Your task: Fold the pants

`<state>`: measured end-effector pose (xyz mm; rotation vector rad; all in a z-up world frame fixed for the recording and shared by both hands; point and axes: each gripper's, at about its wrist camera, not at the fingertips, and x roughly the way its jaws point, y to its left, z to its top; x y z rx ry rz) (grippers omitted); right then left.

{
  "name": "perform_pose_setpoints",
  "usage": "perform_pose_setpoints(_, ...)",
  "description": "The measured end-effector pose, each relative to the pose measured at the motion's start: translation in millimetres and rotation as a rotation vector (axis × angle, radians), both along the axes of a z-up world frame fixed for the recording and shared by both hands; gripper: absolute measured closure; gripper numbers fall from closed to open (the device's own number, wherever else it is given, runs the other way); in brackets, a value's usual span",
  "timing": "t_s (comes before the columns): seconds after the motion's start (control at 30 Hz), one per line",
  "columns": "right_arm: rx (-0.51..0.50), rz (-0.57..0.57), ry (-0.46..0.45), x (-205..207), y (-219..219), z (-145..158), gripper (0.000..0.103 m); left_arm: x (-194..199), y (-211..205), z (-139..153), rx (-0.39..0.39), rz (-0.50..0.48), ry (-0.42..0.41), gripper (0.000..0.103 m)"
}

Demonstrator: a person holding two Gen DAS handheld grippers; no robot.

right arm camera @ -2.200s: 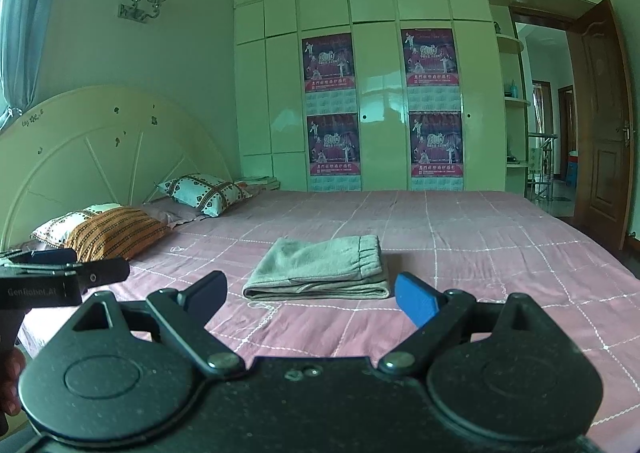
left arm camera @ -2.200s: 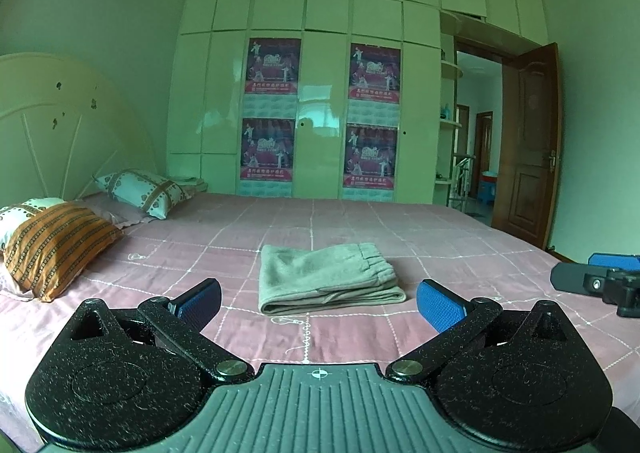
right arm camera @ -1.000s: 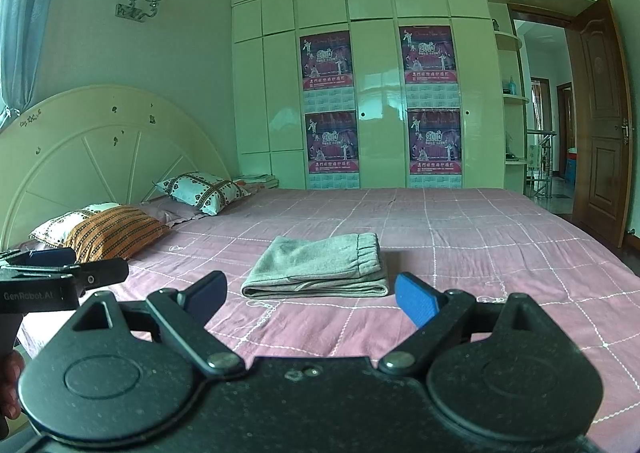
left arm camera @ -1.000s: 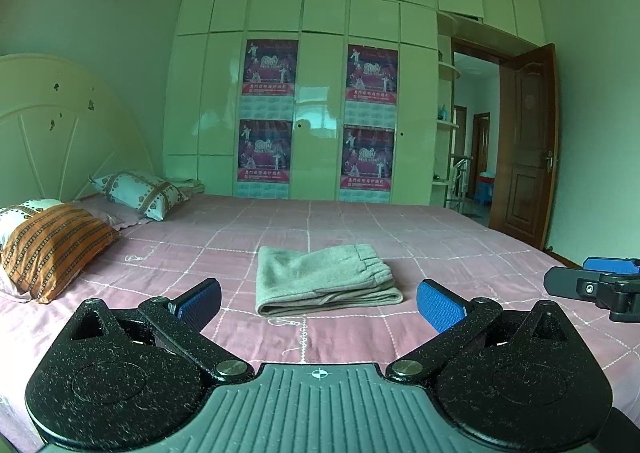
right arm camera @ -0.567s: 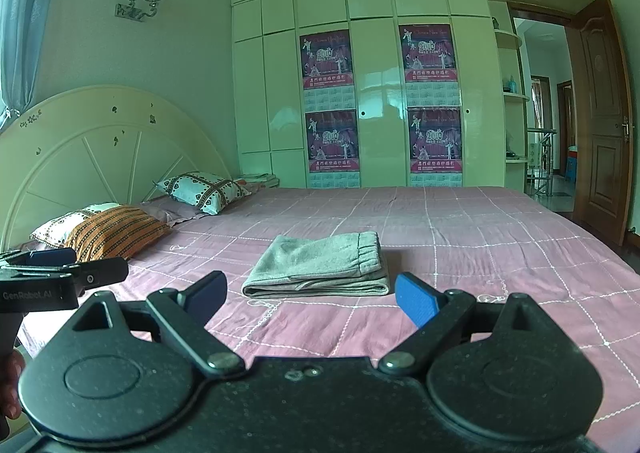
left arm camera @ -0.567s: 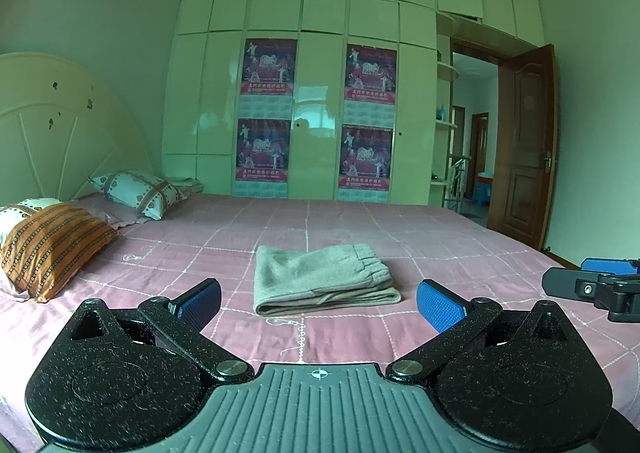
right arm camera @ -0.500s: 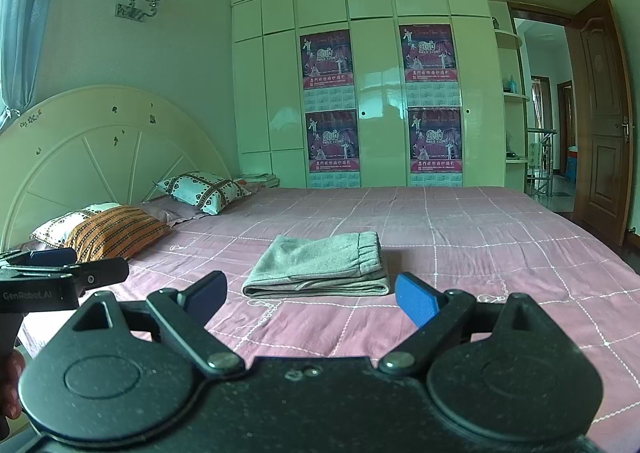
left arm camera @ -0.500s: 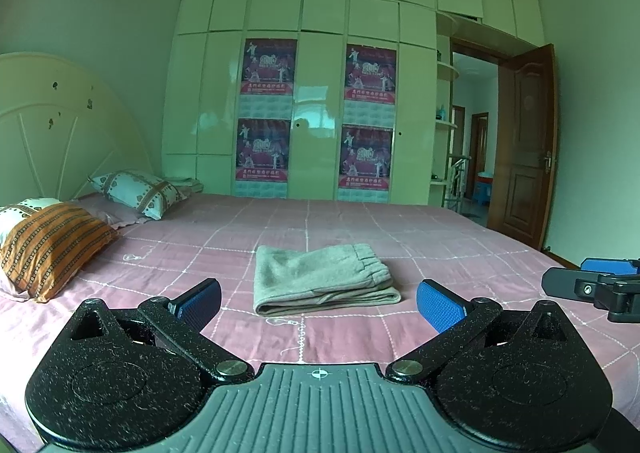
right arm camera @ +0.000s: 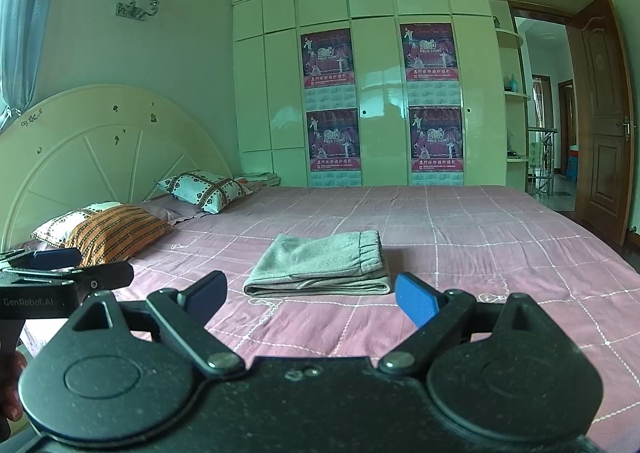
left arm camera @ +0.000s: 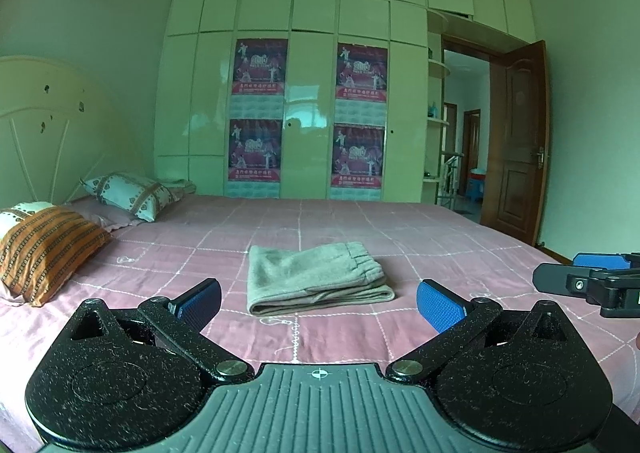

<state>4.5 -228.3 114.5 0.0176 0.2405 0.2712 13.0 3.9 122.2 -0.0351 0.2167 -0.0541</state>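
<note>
The grey pants [left arm camera: 316, 278] lie folded into a compact rectangle on the pink checked bedspread [left arm camera: 360, 333], elastic waistband on the right; they also show in the right wrist view [right arm camera: 320, 265]. My left gripper [left arm camera: 320, 303] is open and empty, held back from the pants above the bed's near side. My right gripper [right arm camera: 310, 295] is open and empty, likewise short of the pants. The right gripper shows at the right edge of the left wrist view [left arm camera: 592, 281], and the left gripper at the left edge of the right wrist view [right arm camera: 68, 273].
Pillows [left arm camera: 44, 245] lie at the left by the cream headboard [right arm camera: 100, 149]. A white wardrobe with posters [left arm camera: 304, 113] stands beyond the bed. An open brown door [left arm camera: 516, 141] is at the right.
Both views have drifted slightly; the pants sit a touch lower and further off in the frames. Both grippers stay open and empty. The pants have not moved.
</note>
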Motion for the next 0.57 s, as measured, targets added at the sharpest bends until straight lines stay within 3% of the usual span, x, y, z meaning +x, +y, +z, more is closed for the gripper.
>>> perform_pose_setpoints(0.57, -0.001, 0.002, -0.001, -0.3, 0.3, 0.4, 0.018, -1.1, 2.3, 0.0, -0.006, 0.004, -0.022, 0.0)
